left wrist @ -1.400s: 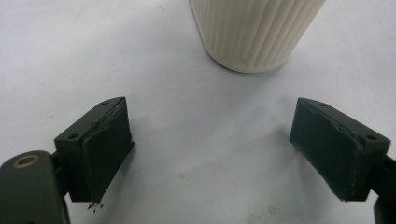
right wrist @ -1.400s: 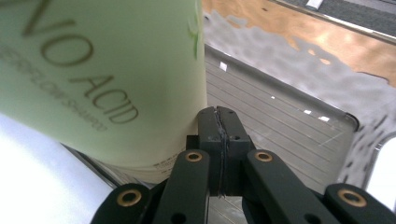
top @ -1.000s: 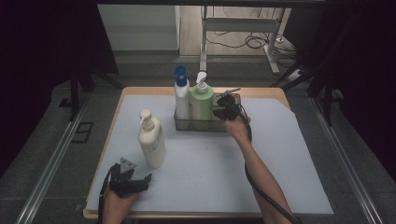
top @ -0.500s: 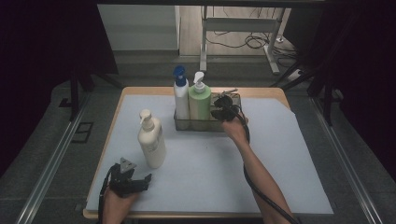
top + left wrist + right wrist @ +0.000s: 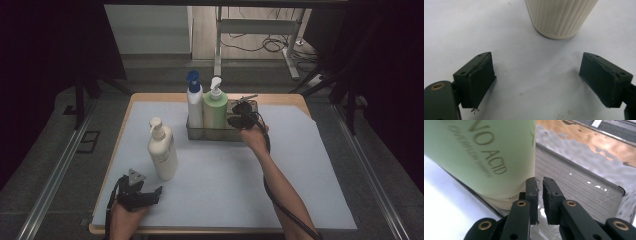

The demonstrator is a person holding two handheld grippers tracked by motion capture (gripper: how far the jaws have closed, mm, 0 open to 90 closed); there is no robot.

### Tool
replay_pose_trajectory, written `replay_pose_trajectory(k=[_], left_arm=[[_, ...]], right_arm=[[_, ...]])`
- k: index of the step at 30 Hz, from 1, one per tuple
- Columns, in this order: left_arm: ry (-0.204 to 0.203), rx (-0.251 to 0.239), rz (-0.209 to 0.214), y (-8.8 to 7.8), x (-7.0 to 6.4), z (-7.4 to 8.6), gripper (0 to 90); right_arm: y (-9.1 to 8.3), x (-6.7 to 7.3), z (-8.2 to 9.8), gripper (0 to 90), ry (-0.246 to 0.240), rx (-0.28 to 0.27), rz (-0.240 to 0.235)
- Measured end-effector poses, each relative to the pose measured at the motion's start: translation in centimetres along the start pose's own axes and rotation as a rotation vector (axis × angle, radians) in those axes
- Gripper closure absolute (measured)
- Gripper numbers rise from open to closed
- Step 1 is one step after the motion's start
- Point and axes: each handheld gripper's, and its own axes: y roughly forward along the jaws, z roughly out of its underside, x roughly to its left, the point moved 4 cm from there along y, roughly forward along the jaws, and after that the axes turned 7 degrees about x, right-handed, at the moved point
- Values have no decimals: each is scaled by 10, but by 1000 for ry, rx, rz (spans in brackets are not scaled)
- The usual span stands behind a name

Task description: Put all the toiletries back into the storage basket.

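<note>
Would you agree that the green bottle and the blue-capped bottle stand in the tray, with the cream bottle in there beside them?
Not quite. The green bottle and blue-capped bottle do stand in the tray, but the cream bottle stands outside it, on the table sheet, as the high view shows.

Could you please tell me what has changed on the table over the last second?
Very little: the right gripper, at the metal tray beside the green bottle, has just been opening its jaws slightly, with nothing between them. The left gripper, cream bottle and blue-capped bottle stayed put.
</note>
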Motion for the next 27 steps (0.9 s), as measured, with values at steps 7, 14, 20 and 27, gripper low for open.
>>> replay_pose_trajectory(k=[7,14,20,27], left_arm=[[0,1,1,0,0,0,122],[0,1,0,0,0,0,122],[-1,0,2,0,0,0,122],[-1,0,1,0,0,0,122]], right_arm=[[-12,2,0,747,-12,-18,-6],[-24,3,4,591,-23,-38,-19],[-36,7,10,455,-44,-56,-52],[-49,13,16,309,-82,-62,-58]])
